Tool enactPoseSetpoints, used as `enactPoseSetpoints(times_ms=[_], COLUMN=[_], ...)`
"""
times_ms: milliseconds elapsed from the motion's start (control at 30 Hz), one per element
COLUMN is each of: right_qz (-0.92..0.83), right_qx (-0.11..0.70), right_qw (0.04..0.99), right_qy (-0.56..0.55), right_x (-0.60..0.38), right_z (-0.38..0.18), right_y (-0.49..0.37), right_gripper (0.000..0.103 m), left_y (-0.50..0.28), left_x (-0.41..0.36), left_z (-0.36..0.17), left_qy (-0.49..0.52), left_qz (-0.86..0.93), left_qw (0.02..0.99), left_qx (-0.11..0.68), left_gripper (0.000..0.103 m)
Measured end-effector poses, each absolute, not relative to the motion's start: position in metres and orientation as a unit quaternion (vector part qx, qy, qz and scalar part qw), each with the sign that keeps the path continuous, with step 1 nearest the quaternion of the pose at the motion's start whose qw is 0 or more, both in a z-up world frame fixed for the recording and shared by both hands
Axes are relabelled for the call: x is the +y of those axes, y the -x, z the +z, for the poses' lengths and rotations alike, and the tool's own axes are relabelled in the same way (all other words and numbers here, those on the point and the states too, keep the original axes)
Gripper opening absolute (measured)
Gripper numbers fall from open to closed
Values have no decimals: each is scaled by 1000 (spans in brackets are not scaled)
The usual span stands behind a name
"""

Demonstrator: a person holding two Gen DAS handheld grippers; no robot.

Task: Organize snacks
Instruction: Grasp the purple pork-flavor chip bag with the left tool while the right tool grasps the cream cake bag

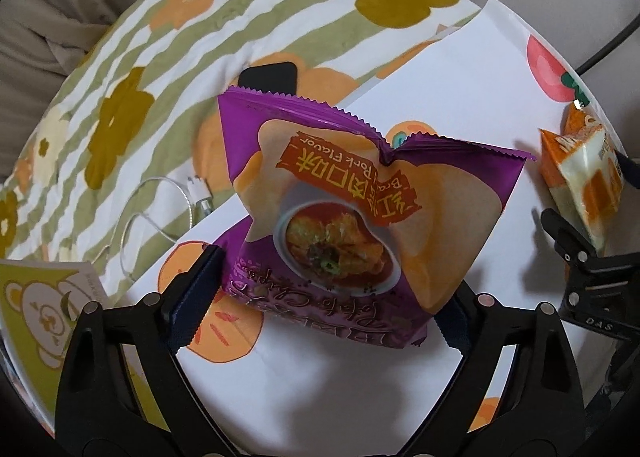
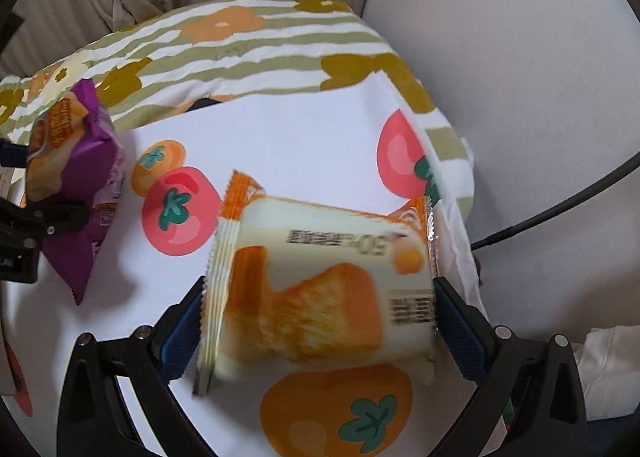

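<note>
Left tongs (image 1: 320,289): pointing steeply down, jaws fairly wide, the purple chip bag (image 1: 340,209) standing between the two blue-padded fingers (image 1: 196,293). The left pad touches the bag's lower corner; the right pad is mostly hidden behind the bag, so a firm squeeze cannot be confirmed.
Purple chip bag: upright and puffed, its crimped top seal on the far side from the tongs, its bottom edge down on the white sheet (image 1: 460,97). In the right wrist view it shows far to the left of the right tongs, with the left tongs beside it (image 2: 76,193).
Right tongs (image 2: 320,321): jaws wide, blue pads (image 2: 456,329) pressed against both short sides of the cake packet (image 2: 324,289), which fills the gap between them.
Cake packet: white and orange wrapper with a picture of a sponge slice, blurred, held tilted above the white sheet. From the left tongs it appears at the far right edge (image 1: 584,177).
White sheet: printed with orange and red fruit, lying under both tongs over a striped flower-print blanket (image 1: 180,37).
Beyond the left tongs: a dark flat object (image 1: 272,75) pokes out just behind the chip bag's top edge.
Left of the left tongs: a thin white cable (image 1: 160,201) on the blanket, and a green card with a bear drawing (image 1: 44,305) nearer the camera.
</note>
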State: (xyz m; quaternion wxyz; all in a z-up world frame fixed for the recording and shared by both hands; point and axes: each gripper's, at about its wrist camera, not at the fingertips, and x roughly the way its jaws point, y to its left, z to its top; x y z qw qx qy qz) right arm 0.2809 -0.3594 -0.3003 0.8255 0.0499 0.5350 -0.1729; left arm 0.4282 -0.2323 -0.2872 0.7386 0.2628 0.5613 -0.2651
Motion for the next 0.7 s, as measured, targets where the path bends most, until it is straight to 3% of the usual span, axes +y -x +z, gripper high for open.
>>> enactPoseSetpoints(times_ms=[200, 300, 433, 700], right_qz=[-150, -147, -135, -114], right_qx=[534, 527, 520, 497], right_qw=[829, 833, 838, 856], right_qy=[-76, -84, -95, -85], right_x=[-368, -373, -378, -372], right_z=[-303, -300, -294, -263], right_y=[-285, -280, -277, -274], right_gripper=[102, 85, 77, 75], left_y=[-425, -423, -420, -406], left_x=[-234, -233, -230, -214], left_z=[-283, -281, -272, -224], left_qy=[-251, -243, -225, -175], left_qz=[-263, -258, -252, -243], left_qw=[741, 745, 756, 789], left_qx=[564, 564, 560, 537], left_gripper=[85, 83, 82, 82])
